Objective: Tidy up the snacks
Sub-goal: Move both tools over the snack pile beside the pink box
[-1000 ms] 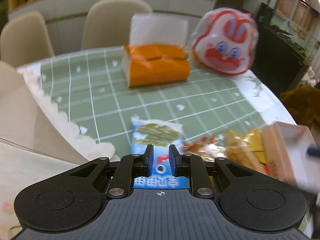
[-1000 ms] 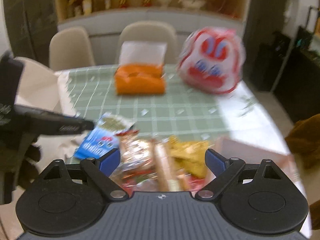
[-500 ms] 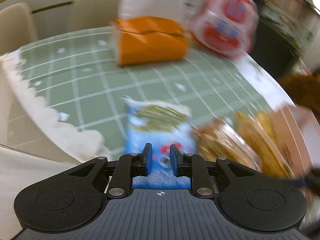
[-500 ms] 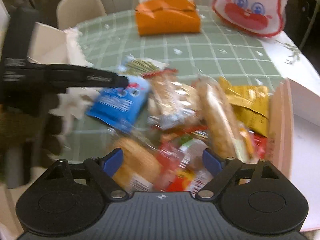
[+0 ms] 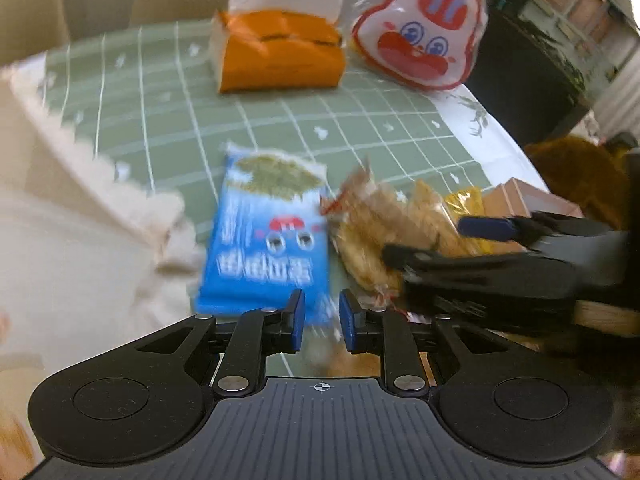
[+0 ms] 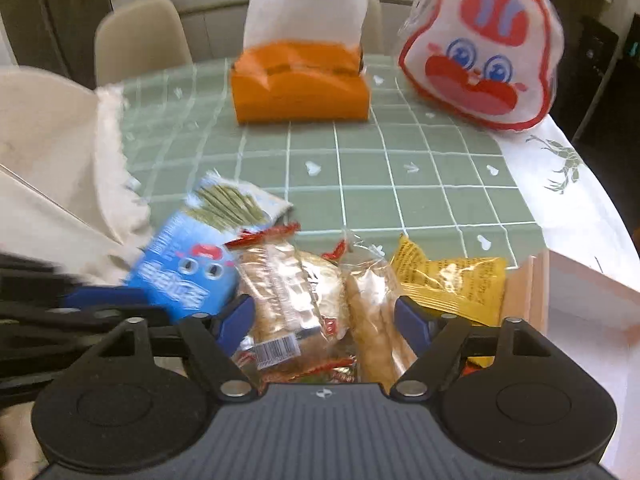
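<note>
A blue snack packet lies on the green checked tablecloth, just ahead of my left gripper, whose jaws stand a narrow gap apart with the packet's near edge at the gap. The packet also shows in the right wrist view. My right gripper is open wide over clear-wrapped biscuit packs. A yellow packet lies right of them. The right gripper shows in the left wrist view, over the biscuit packs.
An orange tissue box and a rabbit-face bag stand at the far side. A cream cloth bag lies at the left. A pink box sits at the right. Chairs stand behind the table.
The blue packet has gone from held in my left jaws to lying on the table just ahead of them. My right gripper has come down over the biscuit packs.
</note>
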A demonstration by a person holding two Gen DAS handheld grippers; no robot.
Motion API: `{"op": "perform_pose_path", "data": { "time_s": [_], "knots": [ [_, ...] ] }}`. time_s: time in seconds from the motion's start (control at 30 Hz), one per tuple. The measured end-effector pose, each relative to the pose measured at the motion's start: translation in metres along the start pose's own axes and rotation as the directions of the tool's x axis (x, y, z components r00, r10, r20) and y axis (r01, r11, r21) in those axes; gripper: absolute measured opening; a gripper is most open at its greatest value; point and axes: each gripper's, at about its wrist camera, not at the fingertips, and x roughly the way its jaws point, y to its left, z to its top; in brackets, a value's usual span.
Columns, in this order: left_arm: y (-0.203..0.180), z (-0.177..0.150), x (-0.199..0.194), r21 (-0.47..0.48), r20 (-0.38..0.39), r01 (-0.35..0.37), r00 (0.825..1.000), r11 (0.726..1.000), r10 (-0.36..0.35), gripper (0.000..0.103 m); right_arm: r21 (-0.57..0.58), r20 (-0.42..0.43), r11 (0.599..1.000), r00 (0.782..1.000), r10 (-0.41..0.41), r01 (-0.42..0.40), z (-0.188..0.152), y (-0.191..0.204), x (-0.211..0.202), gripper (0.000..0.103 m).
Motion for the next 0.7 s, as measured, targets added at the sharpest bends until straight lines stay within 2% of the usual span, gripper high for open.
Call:
{"op": "perform_pose_path", "data": {
  "time_s": [0.07,0.1,0.2,0.23,0.37,0.6,0.7],
  "knots": [
    [0.0,-0.006,0.001,-0.023,-0.022,0.01,1.0,1.0,-0.011,0.023,-0.064,0.011,0.996,0.998,-0.061,0.062,-0.003,0.007,-0.001,0.055],
    [-0.001,-0.01,0.001,-0.033,-0.029,0.009,1.0,0.999,-0.01,0.023,-0.078,0.016,0.995,0.998,-0.058,0.059,-0.004,0.007,-0.005,0.048],
    [-0.001,-0.018,0.005,-0.081,-0.021,0.014,1.0,0.997,-0.015,0.023,-0.04,0.005,0.999,1.0,0.011,-0.011,-0.004,-0.006,-0.023,0.025],
    [-0.001,-0.02,0.007,-0.1,-0.017,0.011,1.0,0.995,-0.013,0.023,-0.016,-0.003,0.999,1.0,0.029,-0.029,-0.005,-0.011,-0.03,0.022],
    [-0.014,-0.02,0.014,-0.102,-0.003,-0.004,1.0,0.995,0.004,0.03,0.051,-0.01,0.995,0.996,0.084,-0.083,-0.021,-0.029,-0.06,0.021],
    [-0.045,-0.031,0.016,0.034,-0.035,-0.011,0.999,0.999,0.012,0.032,0.108,-0.038,0.983,0.987,0.154,-0.15,-0.072,-0.04,-0.089,0.02],
    [-0.048,-0.033,0.011,0.043,-0.044,-0.044,0.998,0.998,0.046,0.032,0.131,-0.06,0.978,0.984,0.169,-0.16,-0.094,-0.042,-0.091,0.02]
  ]
}}
